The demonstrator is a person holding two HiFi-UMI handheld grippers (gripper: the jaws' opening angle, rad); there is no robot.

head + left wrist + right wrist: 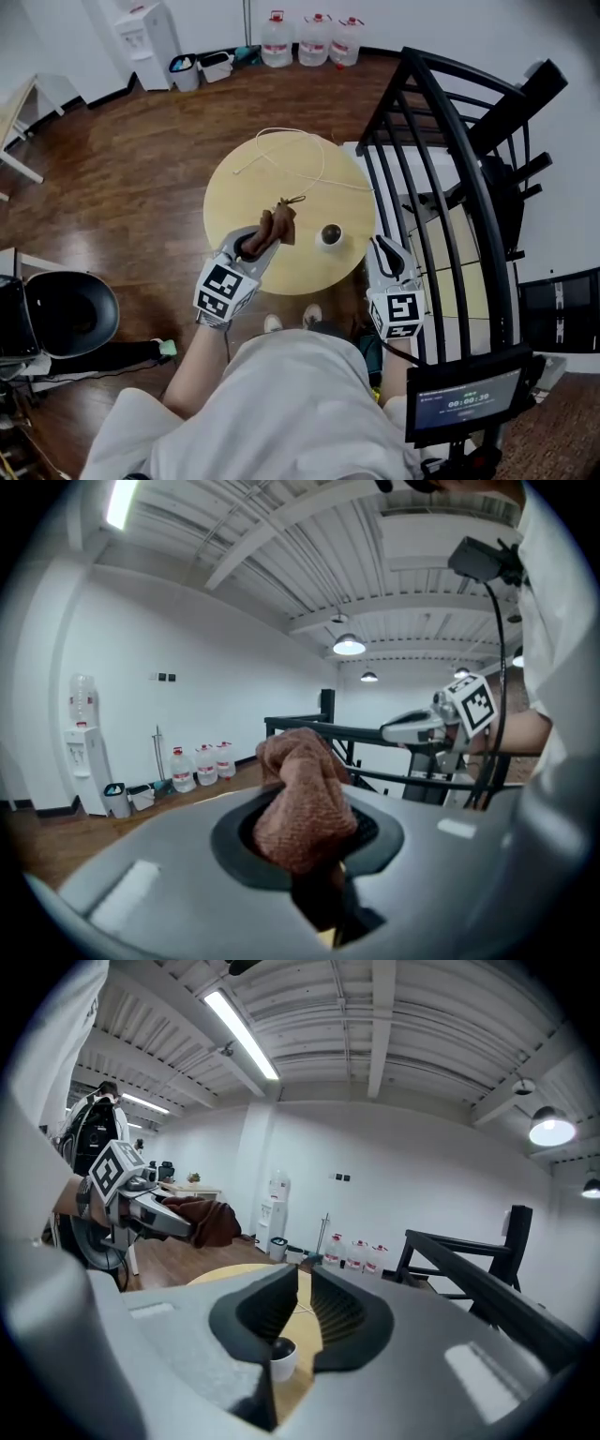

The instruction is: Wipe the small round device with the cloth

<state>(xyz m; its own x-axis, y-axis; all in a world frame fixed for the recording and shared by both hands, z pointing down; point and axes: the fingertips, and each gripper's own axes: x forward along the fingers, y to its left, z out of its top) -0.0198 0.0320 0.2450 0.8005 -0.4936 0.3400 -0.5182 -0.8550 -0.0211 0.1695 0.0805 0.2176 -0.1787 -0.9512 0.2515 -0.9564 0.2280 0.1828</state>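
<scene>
Holding the rust-brown knitted cloth (279,223) in the left gripper (258,241): jaws clamped on a bunched fold, most of the fabric standing out past the tips. Right gripper (383,255) is nearly closed, with only a narrow slit between the pads and nothing in it. The small round device, a white cup-shaped body with a dark domed top (330,234), stands on the round pale wooden table (281,279) towards its right edge. It sits between the two grippers, near the cloth but apart from it.

Step in hand, as I read it: bring cloth to device. No wiping contact yet. To do it well I would lower the free bunch onto the dome, not the jaw tips, and press lightly. The device looks light and sits near the edge, so a sideways drag could slide or tip it. I would steady the white body with the right gripper, which must open wider first.

Views: only the head view gives the layout. The right gripper view looks down through its slit at the device (279,1354) below. The left gripper view confirms the clamp but shows no device.
</scene>
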